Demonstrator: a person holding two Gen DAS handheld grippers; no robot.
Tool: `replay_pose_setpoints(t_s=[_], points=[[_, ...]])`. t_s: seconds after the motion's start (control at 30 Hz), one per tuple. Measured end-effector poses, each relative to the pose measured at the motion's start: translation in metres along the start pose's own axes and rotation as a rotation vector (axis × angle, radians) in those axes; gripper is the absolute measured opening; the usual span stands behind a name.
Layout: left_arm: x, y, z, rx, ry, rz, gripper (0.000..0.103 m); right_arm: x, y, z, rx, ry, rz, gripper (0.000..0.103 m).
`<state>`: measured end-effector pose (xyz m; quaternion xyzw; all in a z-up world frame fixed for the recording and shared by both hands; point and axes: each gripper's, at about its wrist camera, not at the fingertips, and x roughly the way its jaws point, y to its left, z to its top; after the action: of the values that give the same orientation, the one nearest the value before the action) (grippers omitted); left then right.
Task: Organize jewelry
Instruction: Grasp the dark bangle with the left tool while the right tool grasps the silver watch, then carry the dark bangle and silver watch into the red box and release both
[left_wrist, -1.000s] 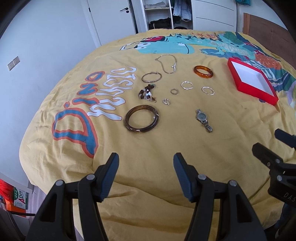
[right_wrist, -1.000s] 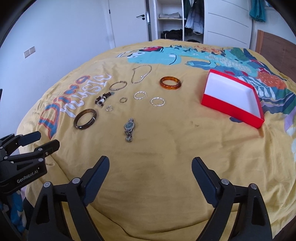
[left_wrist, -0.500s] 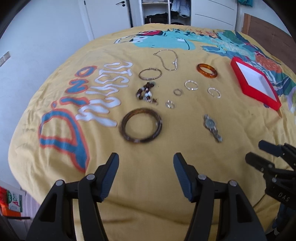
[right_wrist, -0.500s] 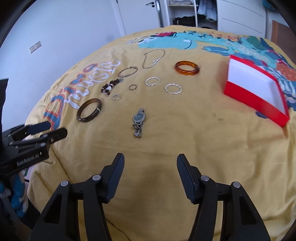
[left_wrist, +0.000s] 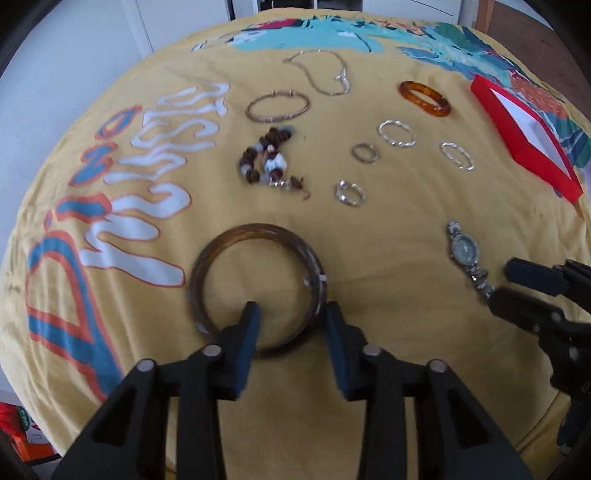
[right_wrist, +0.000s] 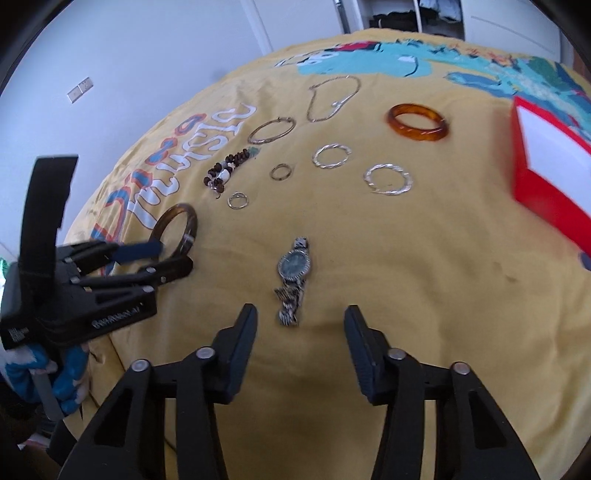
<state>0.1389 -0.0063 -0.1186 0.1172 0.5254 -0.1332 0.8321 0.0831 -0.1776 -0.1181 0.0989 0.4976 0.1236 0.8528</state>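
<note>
Watch (right_wrist: 293, 275) right of bangle (right_wrist: 177, 230), on bedspread (right_wrist: 406, 295)

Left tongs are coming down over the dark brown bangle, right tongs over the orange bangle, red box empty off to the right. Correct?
One error: the right tongs are over the watch, not the orange bangle, which lies far up the bedspread, as the right wrist view shows. Left tongs over the dark brown bangle and the red box are right.

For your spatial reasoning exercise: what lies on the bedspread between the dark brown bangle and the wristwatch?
Nothing: in the left wrist view, only bare yellow bedspread stretches between the dark brown bangle and the wristwatch; the small rings lie farther back.
</note>
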Motion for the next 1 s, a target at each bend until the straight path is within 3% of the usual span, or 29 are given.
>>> replay_pose_setpoints(t_s=[0.23,0.3,0.33,0.37,0.5,1.0], points=[[0.004,-0.001,-0.001,0.012,-0.015,-0.015,0.016,0.029,0.002,0.017,-0.003,0.019,0.017,0.041],[0.005,-0.001,0.000,0.011,-0.018,-0.016,0.012,0.034,0.004,0.022,-0.011,0.017,0.009,0.036],[0.005,-0.002,0.000,0.014,-0.019,-0.015,0.011,0.036,0.005,0.023,-0.020,0.019,0.002,0.026],[0.005,-0.003,0.000,0.018,-0.020,-0.013,0.009,0.039,0.006,0.024,-0.032,0.022,-0.010,0.024],[0.001,-0.006,0.002,0.020,-0.030,-0.002,0.009,0.039,0.007,0.024,-0.046,0.023,-0.017,0.024],[-0.067,-0.022,0.020,-0.025,-0.130,-0.076,0.007,-0.061,-0.012,0.012,0.021,-0.145,-0.029,0.023]])
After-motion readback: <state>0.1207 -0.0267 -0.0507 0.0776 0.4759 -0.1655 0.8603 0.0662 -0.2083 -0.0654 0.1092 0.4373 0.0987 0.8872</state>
